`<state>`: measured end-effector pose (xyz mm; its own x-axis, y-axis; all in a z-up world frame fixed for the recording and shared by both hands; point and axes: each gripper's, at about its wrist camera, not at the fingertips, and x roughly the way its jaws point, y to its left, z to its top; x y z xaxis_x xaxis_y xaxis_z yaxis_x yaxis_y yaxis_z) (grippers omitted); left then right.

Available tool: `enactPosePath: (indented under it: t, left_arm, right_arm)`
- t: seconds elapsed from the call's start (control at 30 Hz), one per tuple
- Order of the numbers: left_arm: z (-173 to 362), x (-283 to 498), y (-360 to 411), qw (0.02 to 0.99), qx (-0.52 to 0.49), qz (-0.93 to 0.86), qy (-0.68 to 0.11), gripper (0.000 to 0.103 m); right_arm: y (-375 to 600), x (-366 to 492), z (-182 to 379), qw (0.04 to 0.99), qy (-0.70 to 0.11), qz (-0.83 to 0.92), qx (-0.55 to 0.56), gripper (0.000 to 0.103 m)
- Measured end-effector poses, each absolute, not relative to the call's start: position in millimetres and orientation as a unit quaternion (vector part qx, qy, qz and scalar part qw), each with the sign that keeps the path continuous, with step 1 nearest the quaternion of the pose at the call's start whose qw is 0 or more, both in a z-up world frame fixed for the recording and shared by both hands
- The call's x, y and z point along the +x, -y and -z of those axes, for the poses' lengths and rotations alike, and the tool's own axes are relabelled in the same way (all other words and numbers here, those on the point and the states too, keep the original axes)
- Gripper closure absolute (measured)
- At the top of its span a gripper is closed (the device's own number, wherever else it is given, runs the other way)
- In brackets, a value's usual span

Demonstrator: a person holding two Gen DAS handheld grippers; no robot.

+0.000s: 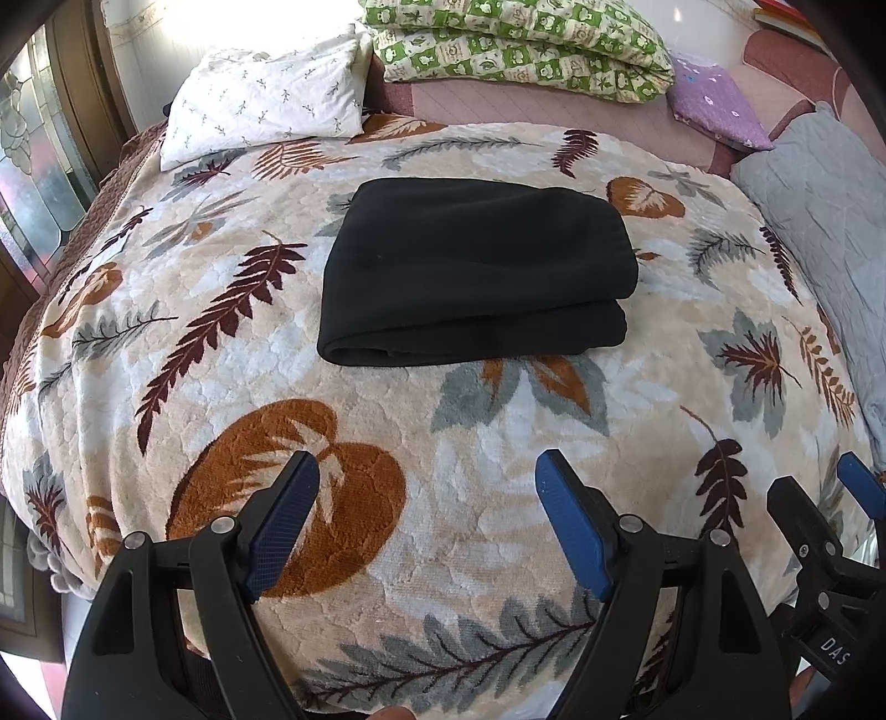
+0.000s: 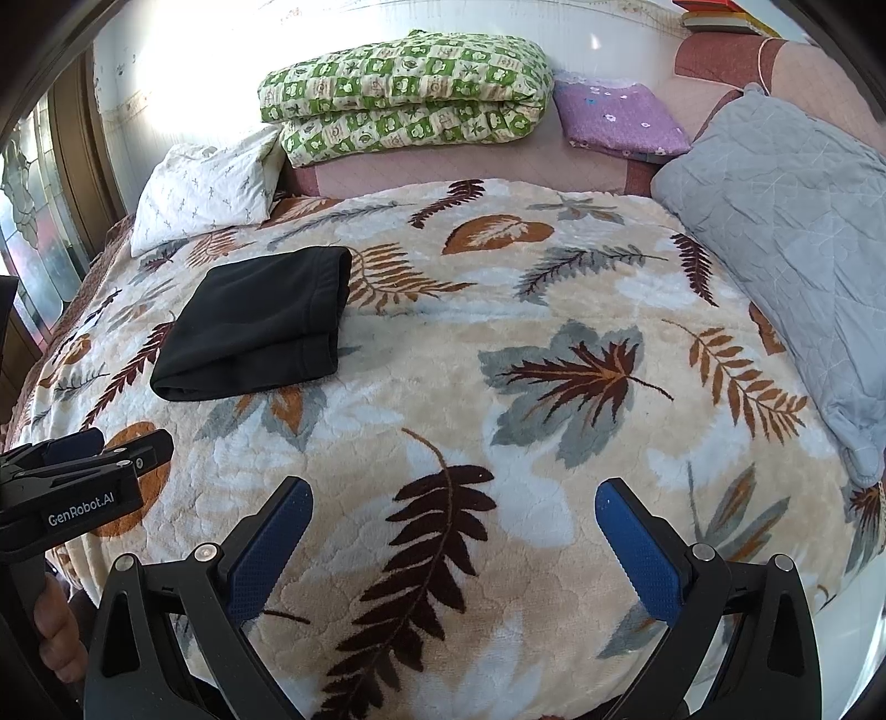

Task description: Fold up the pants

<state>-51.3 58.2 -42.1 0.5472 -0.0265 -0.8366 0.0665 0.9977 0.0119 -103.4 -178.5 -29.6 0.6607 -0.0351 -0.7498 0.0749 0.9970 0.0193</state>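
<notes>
The black pants (image 1: 470,271) lie folded into a thick rectangle on the leaf-patterned blanket (image 1: 387,443). They also show in the right wrist view (image 2: 255,327), at the left of the bed. My left gripper (image 1: 426,471) is open and empty, hovering well in front of the pants, nearer the bed's front edge. My right gripper (image 2: 454,493) is open and empty, to the right of the pants and back from them. The right gripper's tips show at the right edge of the left wrist view (image 1: 819,487). The left gripper shows at the left edge of the right wrist view (image 2: 111,448).
A white pillow (image 1: 266,99), a folded green quilt (image 1: 520,44) and a purple cushion (image 1: 720,105) lie at the head of the bed. A grey quilted pillow (image 2: 792,238) lies along the right side. A window and wood frame stand at the left (image 1: 44,166).
</notes>
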Motion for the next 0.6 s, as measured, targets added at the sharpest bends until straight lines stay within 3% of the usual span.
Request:
enactPosePath:
  t: [0.6]
  left_arm:
    - [41.2, -50.2, -56.3, 0.883, 0.013, 0.036, -0.467, 0.022]
  right_arm:
    - [179.7, -103.3, 31.8, 0.91, -0.413, 0.03, 0.023, 0.0]
